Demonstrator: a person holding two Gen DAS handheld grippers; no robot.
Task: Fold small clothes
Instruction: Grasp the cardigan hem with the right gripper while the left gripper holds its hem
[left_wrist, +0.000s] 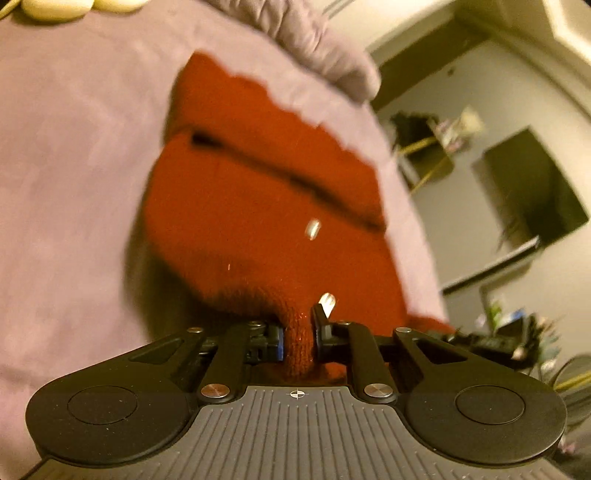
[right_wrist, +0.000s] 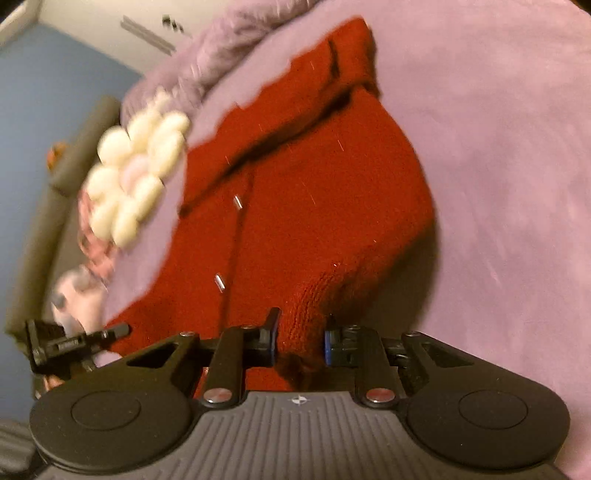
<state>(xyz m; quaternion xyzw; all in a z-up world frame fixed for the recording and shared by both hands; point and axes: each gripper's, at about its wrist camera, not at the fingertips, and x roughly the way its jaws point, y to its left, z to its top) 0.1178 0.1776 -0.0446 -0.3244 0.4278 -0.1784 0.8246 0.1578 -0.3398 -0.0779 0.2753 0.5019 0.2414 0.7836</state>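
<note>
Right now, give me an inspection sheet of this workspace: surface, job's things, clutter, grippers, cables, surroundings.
Surface: lilac bedspread, soft, lightly creased.
Job's things: red knitted garment, partly lifted at its near edge, small metal fasteners showing.
Clutter: white flower-shaped cushion beside the garment.
Grippers: left gripper shut on a pinch of red knit; right gripper shut on another pinch.
Cables: nothing seen.
Surroundings: dark wall screen, pale walls, blurred shelf items.

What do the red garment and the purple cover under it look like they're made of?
Red garment: apparently knitted yarn, wool or acrylic; matte, with stitch ribs visible where the right gripper pinches it. Purple cover: soft, napped fabric, perhaps fleece or velour; matte with faint brushed streaks, though blur limits certainty.
</note>
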